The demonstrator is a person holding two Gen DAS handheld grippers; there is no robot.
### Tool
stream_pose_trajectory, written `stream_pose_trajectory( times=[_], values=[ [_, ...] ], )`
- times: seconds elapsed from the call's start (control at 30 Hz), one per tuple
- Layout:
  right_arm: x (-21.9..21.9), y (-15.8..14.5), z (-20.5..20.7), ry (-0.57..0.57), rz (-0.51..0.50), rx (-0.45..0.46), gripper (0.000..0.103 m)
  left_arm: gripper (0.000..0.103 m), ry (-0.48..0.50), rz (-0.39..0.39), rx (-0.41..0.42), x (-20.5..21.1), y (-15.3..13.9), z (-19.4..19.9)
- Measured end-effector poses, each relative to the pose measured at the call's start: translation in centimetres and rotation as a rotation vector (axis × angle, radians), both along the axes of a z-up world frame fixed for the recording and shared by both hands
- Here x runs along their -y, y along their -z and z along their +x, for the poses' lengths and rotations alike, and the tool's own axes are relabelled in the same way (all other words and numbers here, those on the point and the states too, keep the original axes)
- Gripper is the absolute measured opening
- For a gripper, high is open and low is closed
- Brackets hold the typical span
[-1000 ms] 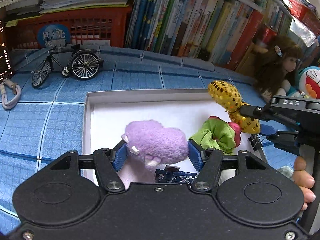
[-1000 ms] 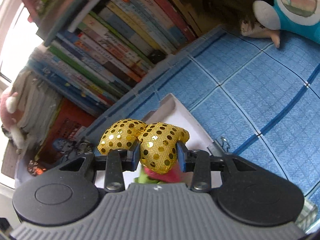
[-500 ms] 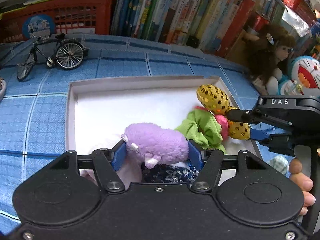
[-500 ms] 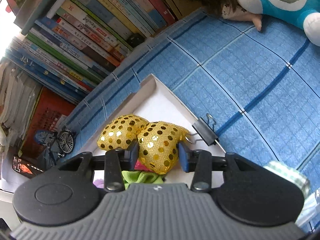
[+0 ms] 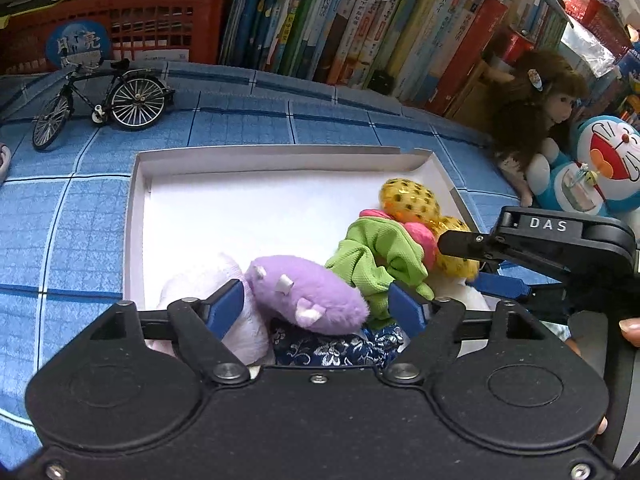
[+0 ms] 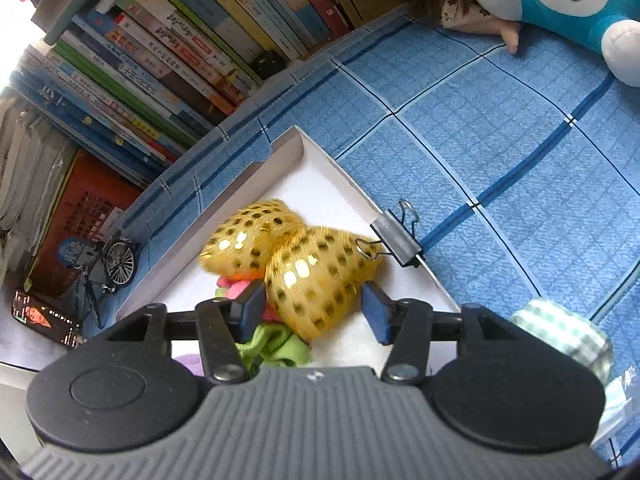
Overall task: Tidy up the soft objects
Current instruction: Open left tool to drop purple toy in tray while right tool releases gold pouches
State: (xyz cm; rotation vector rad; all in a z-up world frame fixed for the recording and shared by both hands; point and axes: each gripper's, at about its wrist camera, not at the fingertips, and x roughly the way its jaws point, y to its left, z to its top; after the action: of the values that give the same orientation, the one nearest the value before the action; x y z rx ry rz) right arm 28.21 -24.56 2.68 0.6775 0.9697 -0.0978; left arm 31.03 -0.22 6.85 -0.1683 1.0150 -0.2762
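Item, my left tongs (image 5: 316, 306): spread around purple plush (image 5: 308, 294), lying inside white box (image 5: 138, 208). Item, my right tongs (image 6: 314, 312): spread, gold sequin bow (image 6: 296, 252) loose in box. Risk: withdrawing snags bow, dragging it out.

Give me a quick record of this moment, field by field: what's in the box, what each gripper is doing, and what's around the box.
container: white box on blue checked cloth
in box: purple plush, green scrunchie, gold sequin toy, dark floral fabric
left gripper: open around purple plush
right gripper: open around gold sequin toy
box rim: binder clip
nearby: model bicycle, doll, books
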Motion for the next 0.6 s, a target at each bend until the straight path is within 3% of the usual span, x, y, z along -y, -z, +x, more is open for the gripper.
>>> stream_pose_trajectory(
  times=[0.4,0.6],
  values=[
    [0.3,-2.6,-3.5,-0.055,-0.028,0.075,0.077,0.081,-0.018,-0.03,0.051,-1.3,-2.9,-3.6],
    [-0.9,-4.5,-6.7,-0.143,-0.22,0.212,0.082,0.082,0.0,-0.049,0.089,-2.0,-4.3,-6.4]
  ],
)
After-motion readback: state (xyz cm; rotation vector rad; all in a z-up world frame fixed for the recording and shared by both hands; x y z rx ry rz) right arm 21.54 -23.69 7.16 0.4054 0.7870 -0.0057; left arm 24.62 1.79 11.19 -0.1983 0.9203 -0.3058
